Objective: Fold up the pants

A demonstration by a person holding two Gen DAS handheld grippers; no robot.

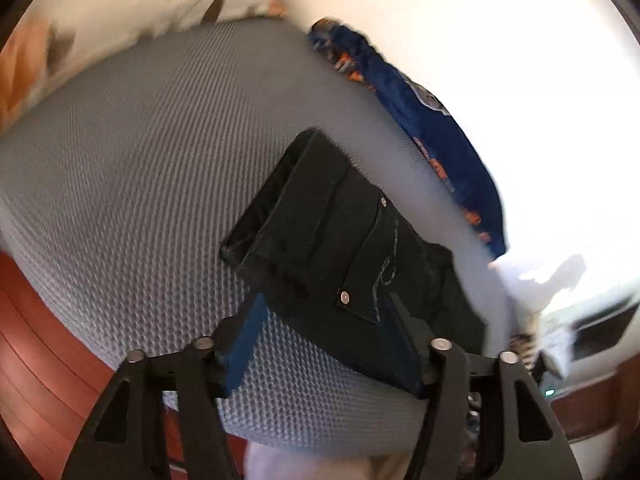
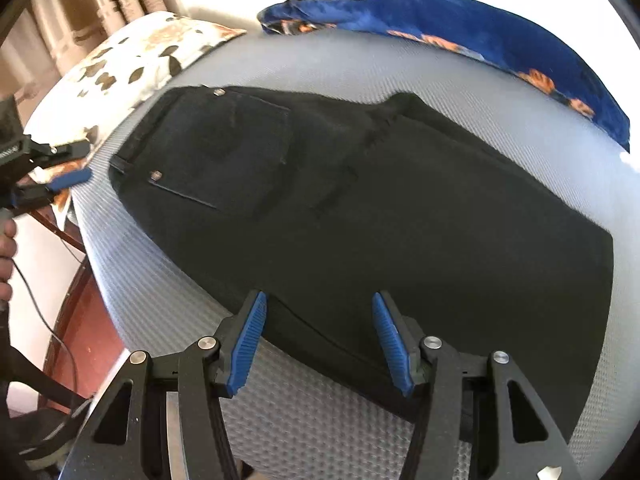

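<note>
- pants [image 2: 360, 208], black, lie folded lengthwise on a grey textured mattress [image 2: 304, 412]; waistband end with back pocket and rivets far-left of the right tongs [image 2: 320, 344], the rest running under and right of them.
- right tongs: blue pads apart, hovering over the near edge of the pants; dark cloth shows in the gap, pads not pressing on it. whether the tips touch the cloth i cannot tell.
- left tongs [image 1: 328, 340]: pads apart, nothing clamped. in the left wrist view the waistband corner and pocket lie just ahead of and between the pads, overlapping the right-hand pad; picture is blurred, contact unclear.
- from the right wrist view the left tongs [image 2: 70, 178] sit at the far left, just beside the waistband end, apart from it, with a hand [image 2: 7, 248] below on the handle.
- blue cloth with orange print [image 2: 480, 28] bunched at the far edge of the mattress, beyond the pants, well apart from both tongs.
- floral pillow [image 2: 132, 64] far-left, behind the waistband end.
- reddish wooden floor [image 1: 36, 360] shows below-left of the left tongs.
</note>
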